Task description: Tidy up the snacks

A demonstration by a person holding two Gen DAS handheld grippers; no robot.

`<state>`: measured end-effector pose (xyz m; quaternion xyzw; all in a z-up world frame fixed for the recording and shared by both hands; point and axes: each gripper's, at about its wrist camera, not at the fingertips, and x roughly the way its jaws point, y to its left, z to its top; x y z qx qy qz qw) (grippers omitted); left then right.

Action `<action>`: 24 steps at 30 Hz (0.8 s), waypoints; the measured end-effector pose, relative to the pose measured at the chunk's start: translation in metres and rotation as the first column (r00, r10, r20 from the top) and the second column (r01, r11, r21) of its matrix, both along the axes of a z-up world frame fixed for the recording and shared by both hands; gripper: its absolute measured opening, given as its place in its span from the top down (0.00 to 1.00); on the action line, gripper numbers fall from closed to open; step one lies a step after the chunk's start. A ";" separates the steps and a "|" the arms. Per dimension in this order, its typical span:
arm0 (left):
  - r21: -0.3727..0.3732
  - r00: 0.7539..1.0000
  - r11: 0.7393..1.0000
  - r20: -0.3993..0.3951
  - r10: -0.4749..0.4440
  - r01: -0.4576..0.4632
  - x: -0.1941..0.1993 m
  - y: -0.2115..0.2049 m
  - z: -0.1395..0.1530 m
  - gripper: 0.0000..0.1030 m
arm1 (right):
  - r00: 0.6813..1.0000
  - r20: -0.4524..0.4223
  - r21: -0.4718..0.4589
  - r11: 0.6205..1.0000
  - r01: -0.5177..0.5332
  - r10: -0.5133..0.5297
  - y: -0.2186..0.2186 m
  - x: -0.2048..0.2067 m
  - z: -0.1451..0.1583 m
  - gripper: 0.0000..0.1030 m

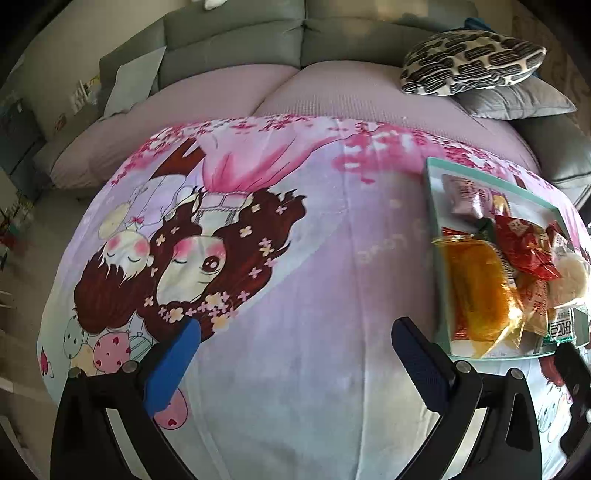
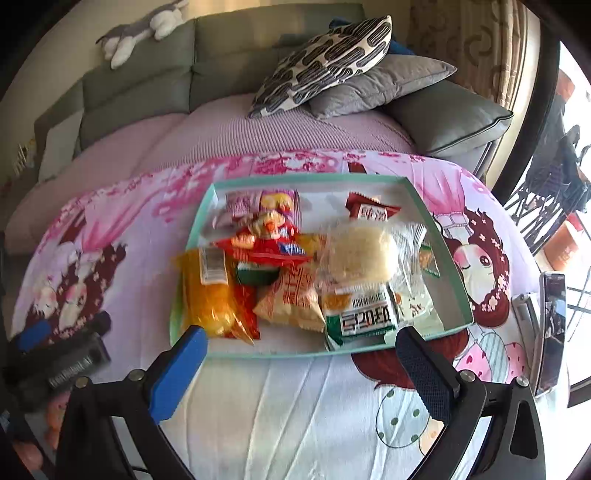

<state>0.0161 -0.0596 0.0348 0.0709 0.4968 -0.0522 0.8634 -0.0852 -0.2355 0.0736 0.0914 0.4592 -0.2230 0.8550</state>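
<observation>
Left claw [image 1: 295, 339], right claw [image 2: 301, 349], black frames, blue pads, silver screws

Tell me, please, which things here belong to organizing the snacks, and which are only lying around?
Belong to the job:
- teal tray
- orange packet
- round pale cake in clear wrap
- green-and-white packet
- red packet

Only lying around:
- patterned cushion
- grey cushion
- plush toy
- phone

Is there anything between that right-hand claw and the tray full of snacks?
Only bare cartoon-print cloth. In the right wrist view the right gripper, jaws open, hangs just short of the tray, with nothing lying between them.
</observation>
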 end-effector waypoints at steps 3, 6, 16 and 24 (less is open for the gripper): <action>-0.009 1.000 1.000 -0.022 0.006 -0.006 0.002 0.004 -0.003 0.00 | 1.000 -0.019 -0.001 1.000 -0.011 0.011 0.003 0.001 -0.006 0.00; -0.014 1.000 1.000 -0.026 0.005 -0.005 0.002 0.006 -0.003 0.00 | 1.000 -0.019 -0.016 1.000 -0.013 0.012 0.005 0.001 -0.005 0.00; -0.019 0.998 1.000 -0.062 -0.009 0.008 0.005 0.006 -0.008 0.00 | 0.999 -0.038 -0.029 1.000 -0.008 0.007 0.005 0.004 -0.011 0.00; -0.011 0.997 1.000 -0.072 -0.018 0.018 0.005 0.004 -0.011 0.00 | 0.999 -0.050 -0.027 1.000 -0.014 0.013 0.006 0.005 -0.014 0.00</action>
